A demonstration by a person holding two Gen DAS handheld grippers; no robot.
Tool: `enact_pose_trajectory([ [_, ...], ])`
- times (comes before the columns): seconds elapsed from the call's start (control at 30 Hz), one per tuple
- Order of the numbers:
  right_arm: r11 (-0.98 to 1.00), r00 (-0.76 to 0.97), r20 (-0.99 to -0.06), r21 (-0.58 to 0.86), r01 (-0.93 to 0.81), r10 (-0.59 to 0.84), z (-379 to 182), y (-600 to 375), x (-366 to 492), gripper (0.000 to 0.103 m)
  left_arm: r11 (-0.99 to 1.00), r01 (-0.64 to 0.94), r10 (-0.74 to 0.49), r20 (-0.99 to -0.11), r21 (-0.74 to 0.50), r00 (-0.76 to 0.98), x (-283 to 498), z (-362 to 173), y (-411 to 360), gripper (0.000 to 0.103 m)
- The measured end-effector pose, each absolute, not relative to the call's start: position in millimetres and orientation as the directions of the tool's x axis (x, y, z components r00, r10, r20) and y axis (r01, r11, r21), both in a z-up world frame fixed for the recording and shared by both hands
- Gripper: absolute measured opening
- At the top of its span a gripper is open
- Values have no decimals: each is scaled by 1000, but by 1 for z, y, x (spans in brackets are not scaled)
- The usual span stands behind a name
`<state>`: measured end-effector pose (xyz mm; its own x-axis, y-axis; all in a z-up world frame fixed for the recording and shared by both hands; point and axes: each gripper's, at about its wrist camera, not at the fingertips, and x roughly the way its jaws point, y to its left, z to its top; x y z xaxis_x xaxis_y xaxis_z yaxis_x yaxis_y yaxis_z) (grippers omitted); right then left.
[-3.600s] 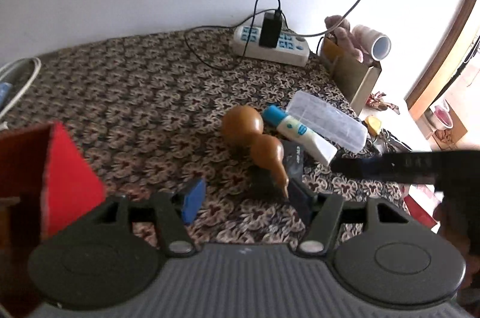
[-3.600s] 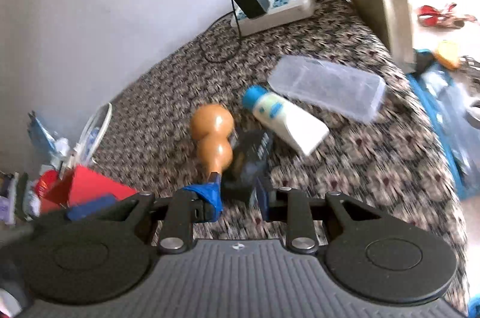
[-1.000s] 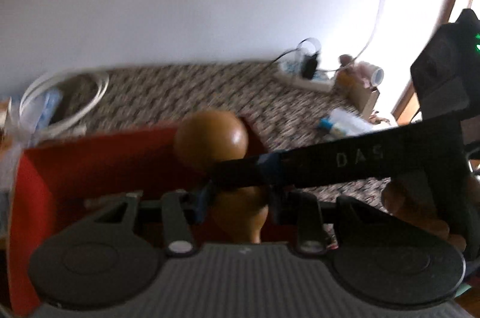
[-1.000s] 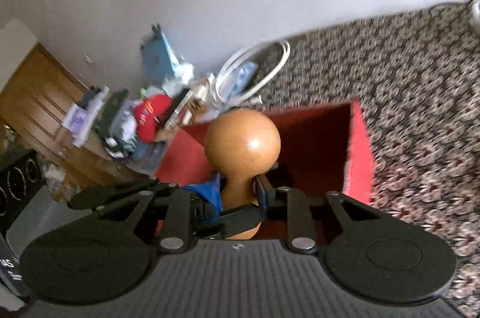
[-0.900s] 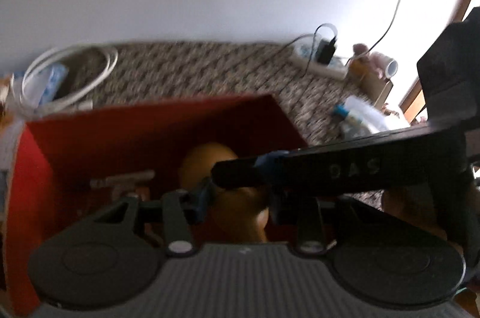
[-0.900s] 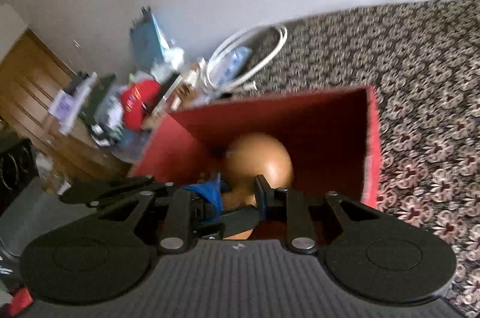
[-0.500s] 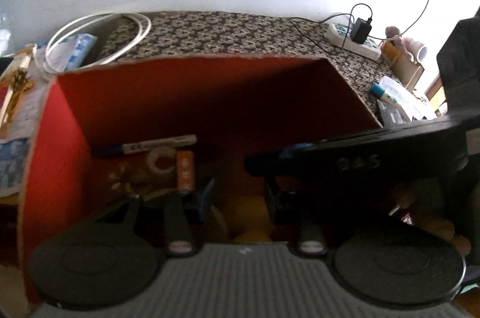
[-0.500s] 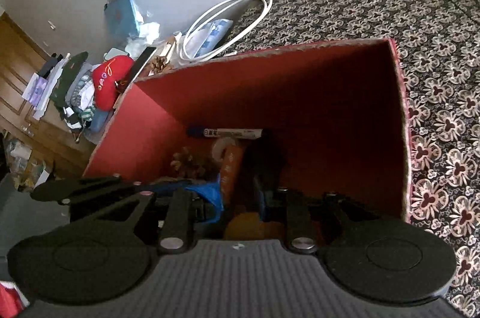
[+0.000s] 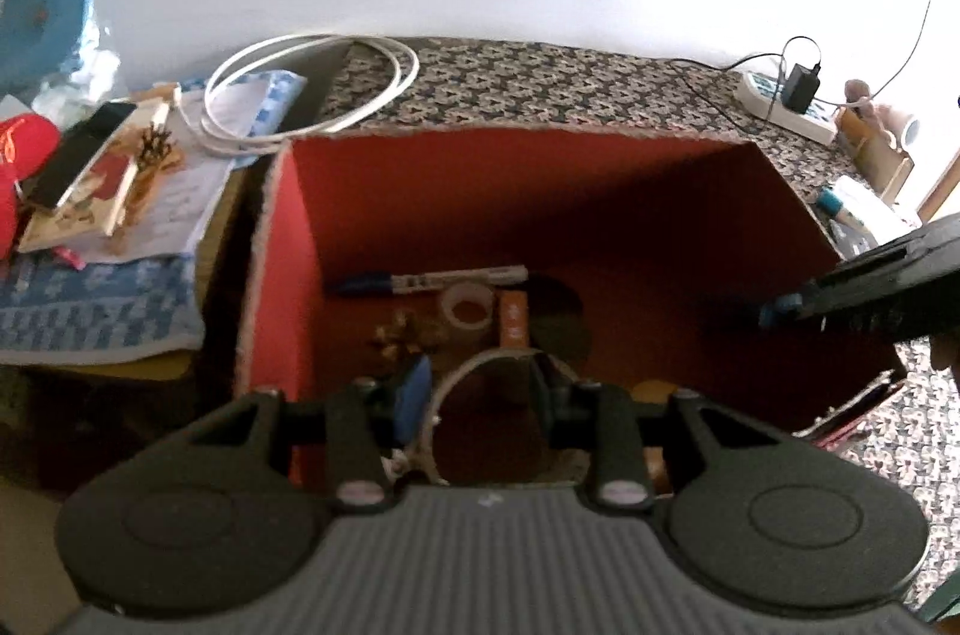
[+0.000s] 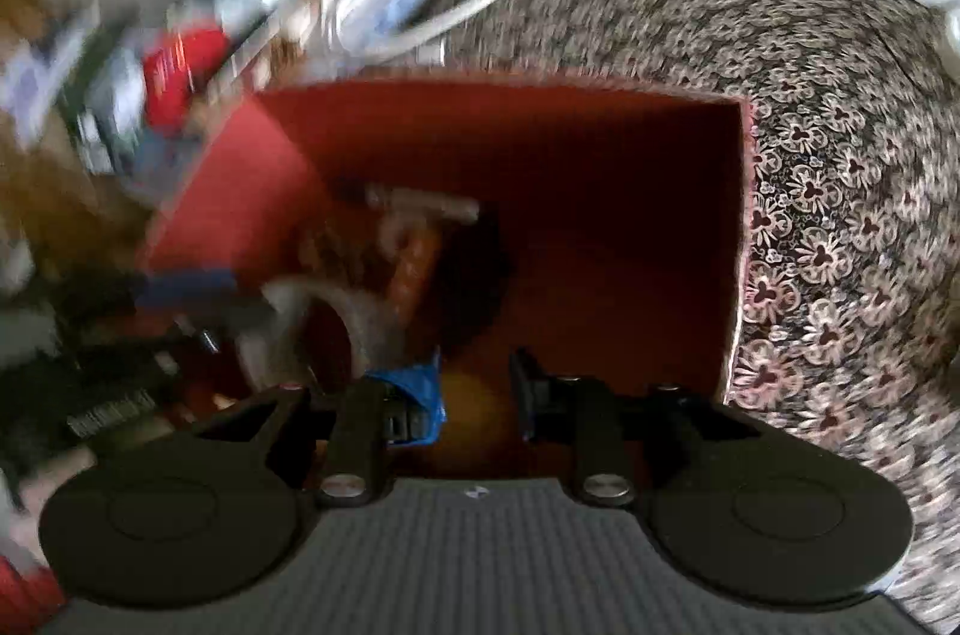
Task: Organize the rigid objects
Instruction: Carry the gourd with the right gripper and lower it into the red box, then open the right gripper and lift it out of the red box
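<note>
1. We find the red box (image 9: 540,191) open-topped on the patterned worktop (image 9: 540,77), with both tools pointing steeply down into it.
2. The gourd (image 10: 480,398) lies low inside the box, near its 6 o'clock wall. In the right wrist view only a blurred yellow-brown patch of it shows, so we cannot tell its long axis or which way its stem points.
3. The fingers of the right gripper (image 10: 474,383) are spreading apart. The gourd patch shows in the gap beneath them, and neither pad seems to press on it.
4. The left gripper (image 9: 480,389) has its fingers released, partly apart. Between them we see the box floor and the arc of a grey ring (image 9: 462,377).
5. A marker (image 9: 432,281) lies along the 12 o'clock wall, its long axis running 9 to 3 o'clock and its dark cap toward 9.
6. Just toward 6 o'clock from the marker sit a tape roll (image 9: 470,314) and an orange piece (image 9: 513,320), whose long axis runs 12 to 6.
7. Outside the box, a white cable coil (image 9: 312,89) lies at 11 o'clock and a power strip (image 9: 786,107) at 2 o'clock.
</note>
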<state>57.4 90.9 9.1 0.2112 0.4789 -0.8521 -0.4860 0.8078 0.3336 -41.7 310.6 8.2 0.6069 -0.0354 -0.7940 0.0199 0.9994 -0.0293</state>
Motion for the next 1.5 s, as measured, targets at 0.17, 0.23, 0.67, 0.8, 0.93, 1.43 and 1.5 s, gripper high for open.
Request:
enact_pose_trajectory([
  [0.17,779,83,-945,208,-591,315,-7,123,70,8,1000,12,-14,-785,-8,619,-43,13,311,37],
  [0.23,749,15,-964,198,-633,267,-16,131,72,7,1000,21,-22,-784,-11,620,-44,15,310,37],
  [0.67,800,69,-842,479,-361,535,-35,116,96,8,997,60,-70,-795,-42,603,-46,5,305,37],
  [0.8,810,121,-848,438,-390,516,-17,102,84,8,997,77,-60,-820,-20,569,-47,-11,293,37],
  [0.93,813,126,-893,325,-484,432,-4,102,73,8,998,57,-31,-819,3,572,-45,-8,295,38],
  [1.43,810,246,-820,375,-450,516,22,69,47,9,999,-3,39,-780,48,624,-44,26,280,55],
  [1.5,818,267,-815,371,-440,514,24,64,40,9,998,-5,56,-782,67,621,-44,27,272,55],
])
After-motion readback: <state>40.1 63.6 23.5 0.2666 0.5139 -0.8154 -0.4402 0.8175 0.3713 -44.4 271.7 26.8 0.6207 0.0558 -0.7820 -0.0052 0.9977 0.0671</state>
